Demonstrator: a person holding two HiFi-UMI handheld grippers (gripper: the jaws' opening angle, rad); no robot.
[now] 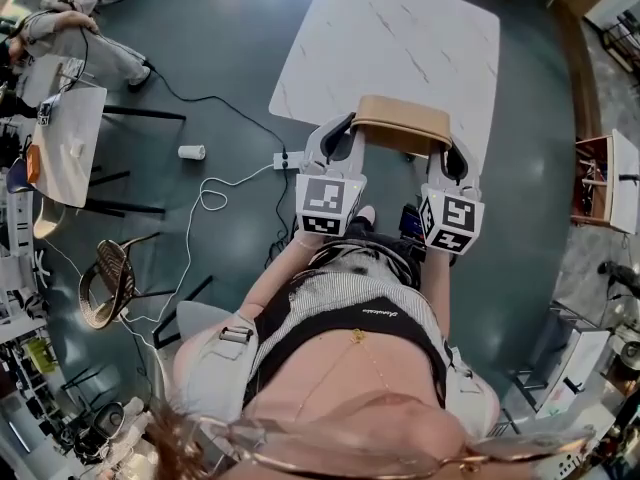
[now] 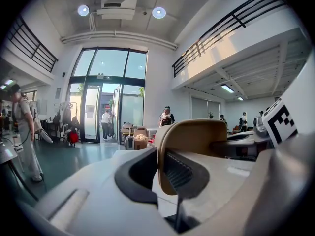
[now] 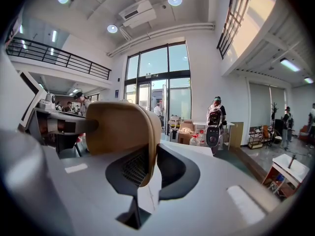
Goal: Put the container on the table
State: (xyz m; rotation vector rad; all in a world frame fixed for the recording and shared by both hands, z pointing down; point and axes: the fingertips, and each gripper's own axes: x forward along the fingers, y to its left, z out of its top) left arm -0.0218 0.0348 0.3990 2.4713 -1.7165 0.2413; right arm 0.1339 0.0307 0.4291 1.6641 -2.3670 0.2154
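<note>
A white, marble-veined table (image 1: 400, 38) stands on a dark teal floor (image 1: 220, 58) in a tall hall. The gripper views show glass doors (image 2: 106, 100) at the far end, a mezzanine with a black railing (image 2: 224, 26), round ceiling lights, and several people standing by the doors. On the floor left of the table lie a white cup (image 1: 191, 152), a power strip (image 1: 288, 159) and a looping white cable (image 1: 205, 196). Farther left are a wicker chair (image 1: 108, 280) and a pale desk (image 1: 68, 143), with a person (image 1: 80, 30) beside it. A wooden shelf (image 1: 598, 180) stands well apart on the right. The cable and power strip lie just beside the table's near left corner, close to the wearer's feet. The container (image 1: 402, 120) is a tan, round-cornered tub. It is held level between both tools, and in the head view it overlaps the table's near edge. No view settles whether its base touches the top. The left gripper (image 2: 160, 154) is clenched on the tub's left end wall, one ribbed pad inside and the other outside. The right gripper (image 3: 152, 132) grasps the right end wall the same way. Each gripper's marker cube faces up toward the head camera. What is in the tub cannot be made out: the head view shows only a plain tan surface.
</note>
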